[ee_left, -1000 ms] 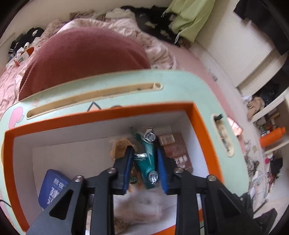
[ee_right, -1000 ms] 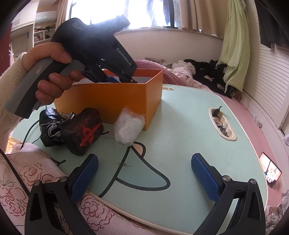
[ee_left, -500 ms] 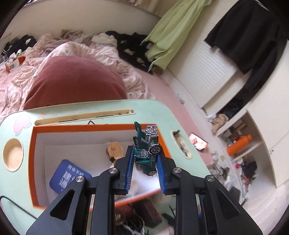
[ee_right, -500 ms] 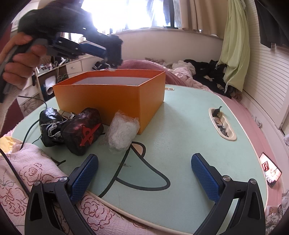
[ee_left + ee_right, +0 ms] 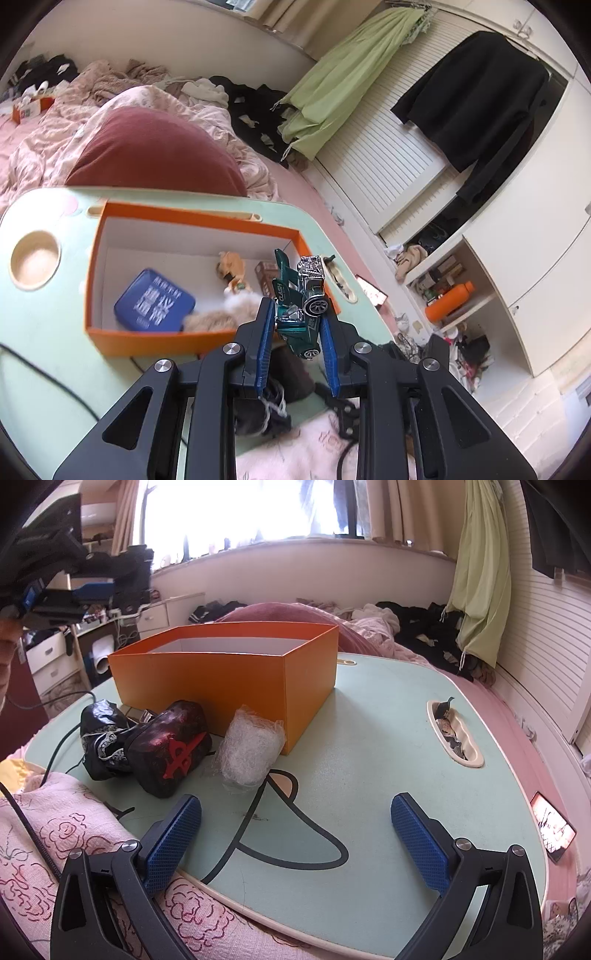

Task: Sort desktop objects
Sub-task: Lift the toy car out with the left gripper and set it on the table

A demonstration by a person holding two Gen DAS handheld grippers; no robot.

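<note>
Orange box (image 5: 155, 339) holding blue tin (image 5: 155, 301), left gripper (image 5: 297, 325) clamping toy car (image 5: 301, 306), right gripper (image 5: 295, 834) spread apart

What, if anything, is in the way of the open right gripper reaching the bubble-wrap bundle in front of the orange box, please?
Nothing visible stands in the way. The right gripper has its jaws open over bare tabletop, and the bubble-wrap bundle lies ahead and slightly left, against the orange box. The dark red pouch sits just left of it, close by.

Mint lap table (image 5: 388, 738): orange box (image 5: 236, 679), bubble-wrap bundle (image 5: 251, 751), black pouches (image 5: 147, 742).
</note>
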